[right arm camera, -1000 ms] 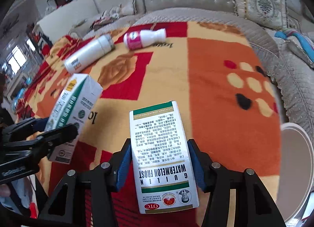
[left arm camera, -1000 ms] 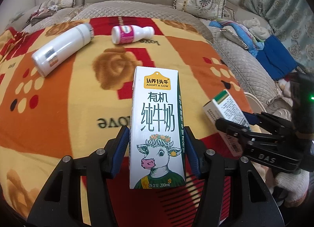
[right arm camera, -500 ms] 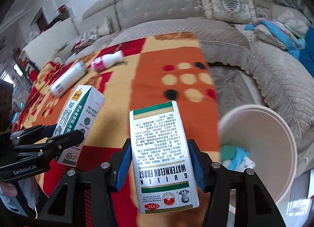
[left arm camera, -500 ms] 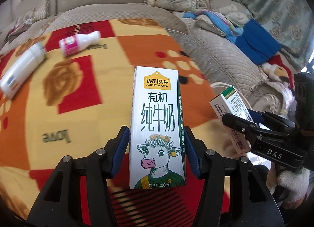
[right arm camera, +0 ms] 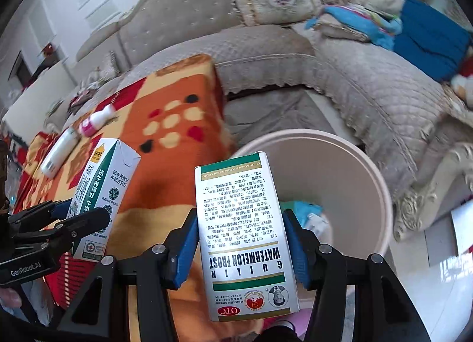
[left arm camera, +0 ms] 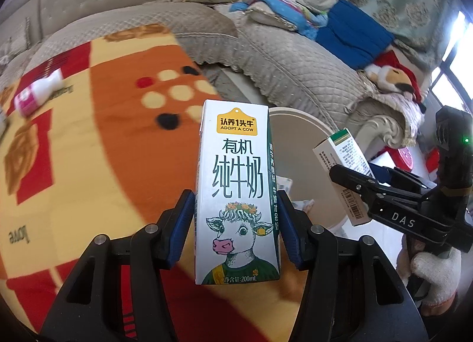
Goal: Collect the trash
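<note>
Item: left gripper [left arm camera: 236, 220], jaws part-way apart and clamped on a milk carton [left arm camera: 236, 191], its blue pads [left arm camera: 181, 223] pressed flat on the carton's two narrow sides; carton upright, cow print and "ADOPT A COW" facing the camera. Item: right gripper [right arm camera: 239, 241], jaws likewise part-way apart and clamped on a medicine box [right arm camera: 245, 238] (silver, green bands, "GUILIN WATERMELON FROST" reading upside down), pads on both long edges. Item: round beige bin [right arm camera: 381, 191], open top, at 2 o'clock of the medicine box in the right wrist view; it holds a crumpled teal wrapper [right arm camera: 304, 209] and pale paper scraps beside it. Left wrist view shows only part of the bin rim [left arm camera: 301, 114] behind the carton at 1 o'clock, with a few scraps inside; it alone shows the white-gloved hand [left arm camera: 437, 274] under the right gripper at 4 o'clock, and a red-hatted plush toy [left arm camera: 393, 76] on the sofa. Right wrist view alone shows a white bottle [right arm camera: 59, 152] lying on the patterned blanket [right arm camera: 174, 164] at 10 o'clock. Both views show a small pink-labelled bottle [left arm camera: 35, 93] lying on the blanket, well apart from the bin. A grey quilted sofa [right arm camera: 369, 90] curves behind the bin.
</note>
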The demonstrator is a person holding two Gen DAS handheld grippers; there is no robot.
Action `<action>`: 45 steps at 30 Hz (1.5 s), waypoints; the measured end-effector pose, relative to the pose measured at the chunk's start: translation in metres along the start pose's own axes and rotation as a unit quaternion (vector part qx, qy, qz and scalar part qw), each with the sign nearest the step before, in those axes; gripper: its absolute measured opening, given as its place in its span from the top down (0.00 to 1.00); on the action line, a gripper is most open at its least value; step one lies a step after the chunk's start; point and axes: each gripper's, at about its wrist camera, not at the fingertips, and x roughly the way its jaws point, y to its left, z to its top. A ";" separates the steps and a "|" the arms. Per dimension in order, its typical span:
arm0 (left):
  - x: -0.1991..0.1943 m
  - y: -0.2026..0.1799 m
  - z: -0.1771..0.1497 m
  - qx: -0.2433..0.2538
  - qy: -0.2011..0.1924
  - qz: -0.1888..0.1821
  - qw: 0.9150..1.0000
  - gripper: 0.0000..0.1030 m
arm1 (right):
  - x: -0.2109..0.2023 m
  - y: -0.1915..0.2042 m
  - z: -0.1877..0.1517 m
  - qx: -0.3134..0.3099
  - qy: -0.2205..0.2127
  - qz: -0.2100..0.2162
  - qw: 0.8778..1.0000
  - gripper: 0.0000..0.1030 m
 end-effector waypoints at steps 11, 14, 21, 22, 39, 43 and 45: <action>0.033 -0.042 0.011 0.022 0.021 -0.009 1.000 0.48 | 0.005 -0.049 -0.008 0.045 0.006 -0.014 0.999 0.48; 0.040 -0.047 0.012 0.022 0.025 -0.010 0.999 0.48 | 0.007 -0.056 -0.011 0.051 0.008 -0.015 0.999 0.48; 0.048 -0.052 0.014 0.023 0.031 -0.009 0.999 0.48 | 0.011 -0.065 -0.013 0.062 0.009 -0.016 0.998 0.48; 0.050 -0.053 0.014 0.023 0.032 -0.009 0.999 0.48 | 0.012 -0.066 -0.013 0.063 0.009 -0.016 0.998 0.48; 0.054 -0.053 0.016 0.012 0.026 -0.042 0.999 0.44 | 0.016 -0.074 -0.012 0.098 0.005 -0.008 0.995 0.34; 0.048 -0.053 0.015 0.015 0.017 -0.036 0.999 0.43 | 0.013 -0.071 -0.014 0.095 0.005 -0.006 0.995 0.34; 0.045 -0.053 0.014 0.016 0.013 -0.031 0.999 0.44 | 0.013 -0.066 -0.016 0.090 0.006 -0.004 0.996 0.34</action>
